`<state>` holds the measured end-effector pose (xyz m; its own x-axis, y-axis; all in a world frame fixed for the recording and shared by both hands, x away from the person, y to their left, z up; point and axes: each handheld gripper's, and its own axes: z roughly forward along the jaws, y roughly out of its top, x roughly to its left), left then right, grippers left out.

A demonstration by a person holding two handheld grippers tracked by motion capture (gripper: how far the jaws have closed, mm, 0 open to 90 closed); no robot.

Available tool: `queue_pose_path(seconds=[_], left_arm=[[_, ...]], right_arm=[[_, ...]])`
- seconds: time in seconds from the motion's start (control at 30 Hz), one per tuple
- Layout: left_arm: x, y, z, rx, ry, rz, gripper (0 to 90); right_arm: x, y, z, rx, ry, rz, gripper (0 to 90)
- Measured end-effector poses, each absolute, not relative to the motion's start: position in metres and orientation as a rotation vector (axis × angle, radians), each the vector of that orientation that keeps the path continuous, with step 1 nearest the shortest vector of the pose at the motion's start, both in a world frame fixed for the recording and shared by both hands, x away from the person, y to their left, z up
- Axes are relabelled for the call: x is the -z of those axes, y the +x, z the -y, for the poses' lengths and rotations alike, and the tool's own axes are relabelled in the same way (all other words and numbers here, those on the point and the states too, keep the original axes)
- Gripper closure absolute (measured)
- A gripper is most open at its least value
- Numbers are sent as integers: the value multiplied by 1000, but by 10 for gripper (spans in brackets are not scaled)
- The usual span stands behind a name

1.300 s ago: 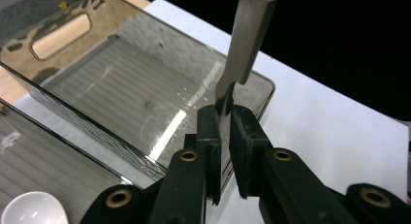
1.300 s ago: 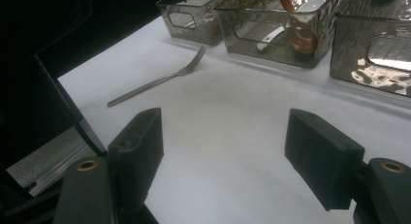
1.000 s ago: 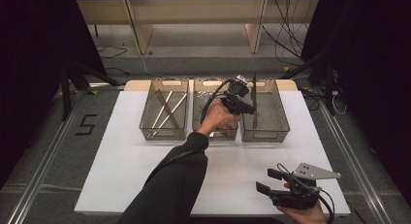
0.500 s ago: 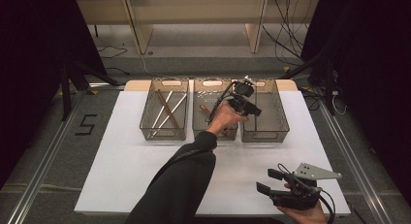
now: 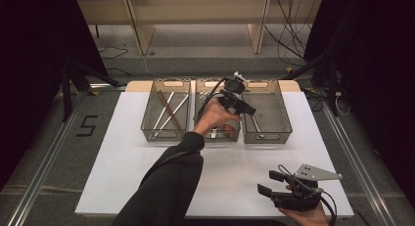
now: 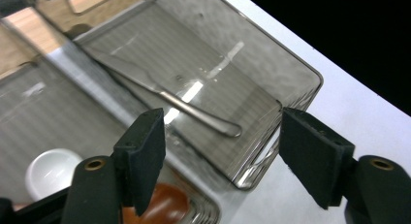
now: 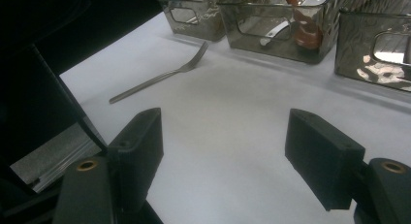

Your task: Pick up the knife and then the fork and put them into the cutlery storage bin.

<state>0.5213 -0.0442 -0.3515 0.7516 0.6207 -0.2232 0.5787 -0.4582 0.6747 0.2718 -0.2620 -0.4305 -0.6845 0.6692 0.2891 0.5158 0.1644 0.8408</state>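
Left claw (image 6: 220, 151) opening over the right-hand bin, nothing between its jaws.
Just beyond it a knife (image 6: 194, 107) lies in that bin (image 6: 291, 64); ahead of the wide, empty right claw (image 7: 223, 151) a fork (image 7: 160, 76) waits on the table (image 7: 232, 112), unsorted.

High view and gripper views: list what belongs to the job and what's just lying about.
In the job: left gripper, jaws just opening, nothing between them; metal utensil; right tray holding it; fork on the mat.
Lying about: left tray, chopsticks, white spoon, floor cables.
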Motion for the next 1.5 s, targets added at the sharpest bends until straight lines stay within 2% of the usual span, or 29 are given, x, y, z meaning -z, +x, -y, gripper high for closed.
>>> queue_pose_path(seconds=[0.63,1.03,1.5], left_arm=[[339,480,-42,-110,2177,-976,254],[359,446,-93,-133,2164,-1056,241],[390,417,-122,-155,2199,-1125,242]], right_arm=[[431,273,261,-1533,1173,-2273,305],[432,273,260,-1522,1178,-2279,305],[431,272,260,-1520,1178,-2275,304]])
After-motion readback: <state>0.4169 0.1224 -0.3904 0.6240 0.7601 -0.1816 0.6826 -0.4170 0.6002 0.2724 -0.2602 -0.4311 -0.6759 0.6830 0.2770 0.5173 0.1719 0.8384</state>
